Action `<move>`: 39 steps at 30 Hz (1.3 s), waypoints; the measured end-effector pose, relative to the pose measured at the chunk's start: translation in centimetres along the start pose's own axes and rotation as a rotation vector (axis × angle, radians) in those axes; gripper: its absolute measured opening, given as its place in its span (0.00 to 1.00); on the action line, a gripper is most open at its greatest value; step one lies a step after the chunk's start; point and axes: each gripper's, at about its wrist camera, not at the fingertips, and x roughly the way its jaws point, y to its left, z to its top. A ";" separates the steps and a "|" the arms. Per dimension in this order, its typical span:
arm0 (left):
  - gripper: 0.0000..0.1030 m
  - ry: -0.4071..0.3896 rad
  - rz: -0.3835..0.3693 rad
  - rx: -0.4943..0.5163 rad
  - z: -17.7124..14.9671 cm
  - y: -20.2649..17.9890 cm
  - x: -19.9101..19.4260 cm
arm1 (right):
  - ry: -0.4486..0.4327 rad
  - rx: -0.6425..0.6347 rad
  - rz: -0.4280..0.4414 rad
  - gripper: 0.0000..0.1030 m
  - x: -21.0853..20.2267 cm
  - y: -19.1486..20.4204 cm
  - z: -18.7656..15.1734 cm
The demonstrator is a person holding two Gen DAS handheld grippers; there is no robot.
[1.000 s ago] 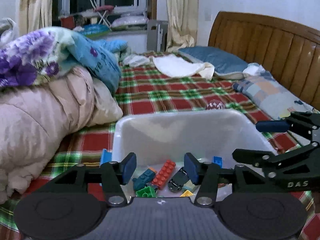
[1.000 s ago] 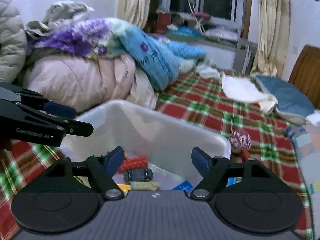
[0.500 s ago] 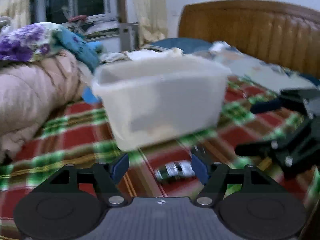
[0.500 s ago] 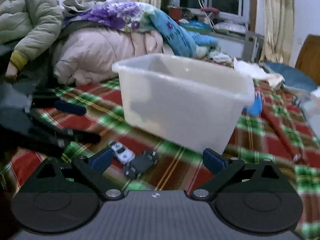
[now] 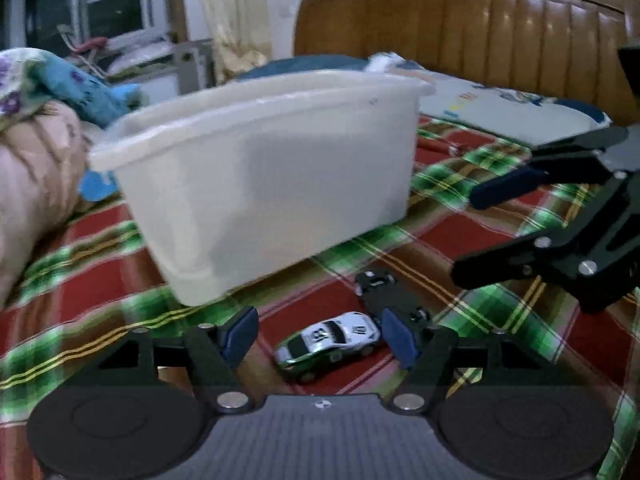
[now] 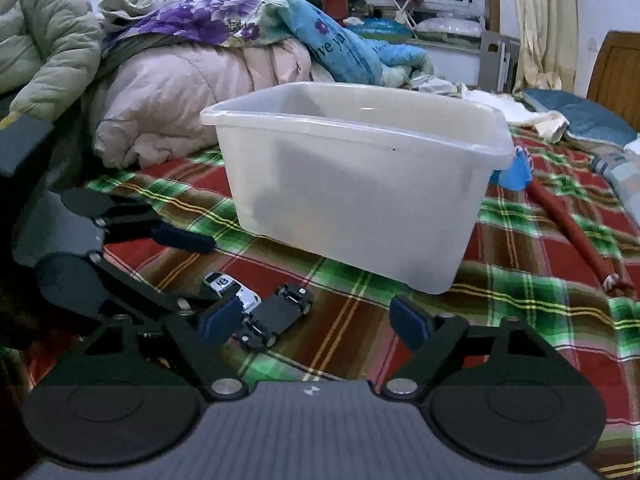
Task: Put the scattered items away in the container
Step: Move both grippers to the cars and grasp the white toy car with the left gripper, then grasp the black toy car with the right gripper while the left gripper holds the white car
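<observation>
Bin (image 6: 352, 184), translucent white plastic, sits on the plaid blanket (image 6: 520, 280) on the bed, its contents not visible from this low angle. Two toy cars lie on the blanket in front of the bin: a white car (image 5: 330, 340) with a number on its roof, and a black car (image 5: 390, 294) just beside it, close enough that touching or not can't be told. Left gripper (image 5: 318, 336) is low over the blanket, jaws spread wide, white car lying between the blue pads (image 5: 240, 334) without contact. Right gripper (image 6: 316, 320) is beside it, jaws closing but still wide apart; the black car (image 6: 280, 314) sits just inside its left pad, nothing pinched. In the right view the white car (image 6: 230, 286) is partly hidden behind the left gripper's fingers (image 6: 182, 238). A red rope (image 6: 576, 232) lies on the blanket right of the bin, a blue item (image 6: 516, 172) pokes out behind the bin's corner. Quilts (image 6: 192, 92) are piled behind, wooden headboard (image 5: 460, 24) at the far side.
</observation>
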 end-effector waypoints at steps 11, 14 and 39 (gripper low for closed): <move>0.70 0.074 -0.055 0.013 -1.7 -1.7 -0.8 | 0.020 -0.014 0.010 0.83 1.0 0.4 0.1; 0.70 0.040 -0.053 0.042 -1.6 -2.6 -1.6 | 0.026 0.001 0.001 0.83 1.4 0.1 0.0; 0.46 0.037 -0.009 -0.021 -2.2 -0.9 -0.1 | 0.042 -0.045 0.007 0.65 3.1 0.7 -0.8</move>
